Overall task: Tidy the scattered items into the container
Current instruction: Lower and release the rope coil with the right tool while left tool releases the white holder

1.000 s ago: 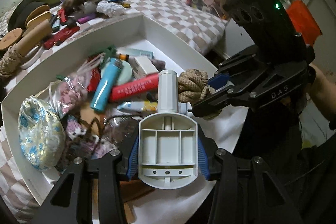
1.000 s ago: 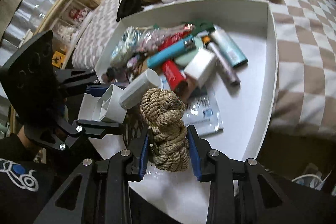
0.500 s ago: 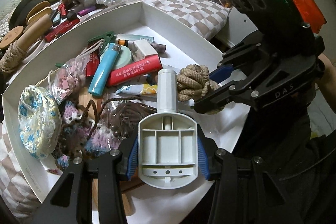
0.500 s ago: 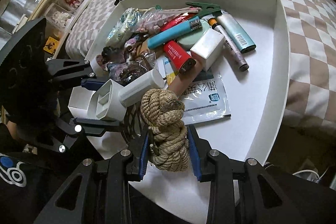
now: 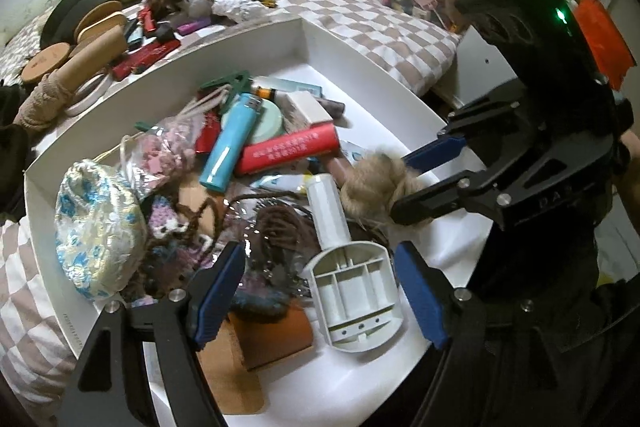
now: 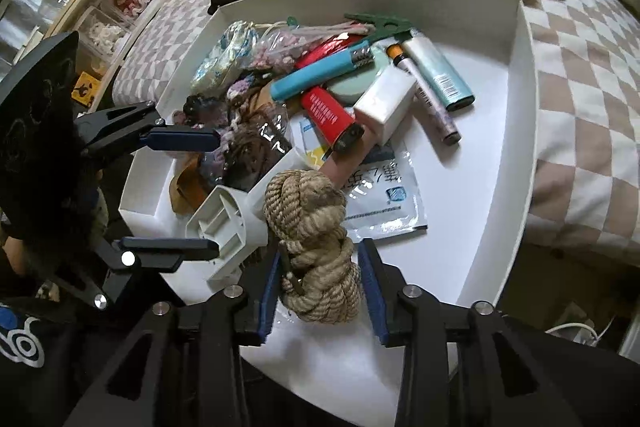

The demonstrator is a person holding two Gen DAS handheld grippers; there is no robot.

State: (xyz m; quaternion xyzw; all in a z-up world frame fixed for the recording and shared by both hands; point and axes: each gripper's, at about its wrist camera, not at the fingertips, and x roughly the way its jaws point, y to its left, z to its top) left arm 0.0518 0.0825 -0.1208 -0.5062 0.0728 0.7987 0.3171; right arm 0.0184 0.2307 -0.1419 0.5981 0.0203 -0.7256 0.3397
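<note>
Container (image 5: 304,39): red tube (image 5: 290,147), Chinese print, illegible.

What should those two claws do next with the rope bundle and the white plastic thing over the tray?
Probably draw both back and up. The left gripper is opening, its pads already clear of the white plastic holder; the right gripper is opening around the rope bundle. Both items sit over the white tray, so letting go finishes the drop.
</note>
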